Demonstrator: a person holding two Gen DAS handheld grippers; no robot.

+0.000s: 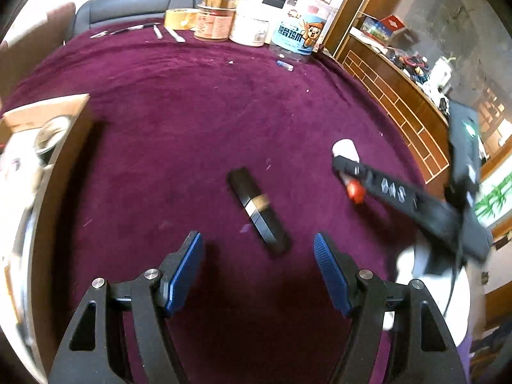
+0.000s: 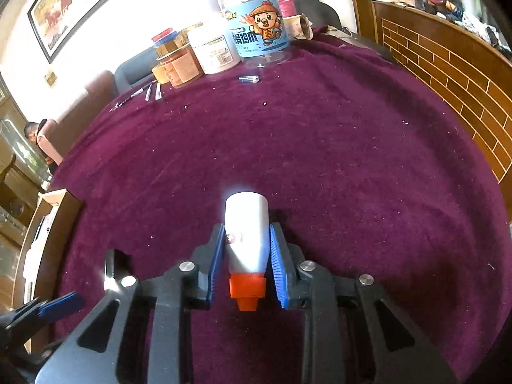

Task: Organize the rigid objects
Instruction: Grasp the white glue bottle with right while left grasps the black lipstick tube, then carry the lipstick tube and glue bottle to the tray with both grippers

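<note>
The left gripper [image 1: 258,257] stood open and empty; the black tube [image 1: 257,209] lay just ahead, its long axis diagonal to the jaws. The right gripper [image 2: 246,252], farther off, clamped the white bottle [image 2: 246,227].

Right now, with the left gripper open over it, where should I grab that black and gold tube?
Grip the black and gold tube at its gold band, from above, with the left gripper turned so the pads cross its narrow width. It lies flat and diagonal on the purple cloth.

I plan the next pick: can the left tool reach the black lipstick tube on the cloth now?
Probably yes. The left tool stands open, the black lipstick tube lies just ahead, and only bare purple cloth lies between them.
</note>
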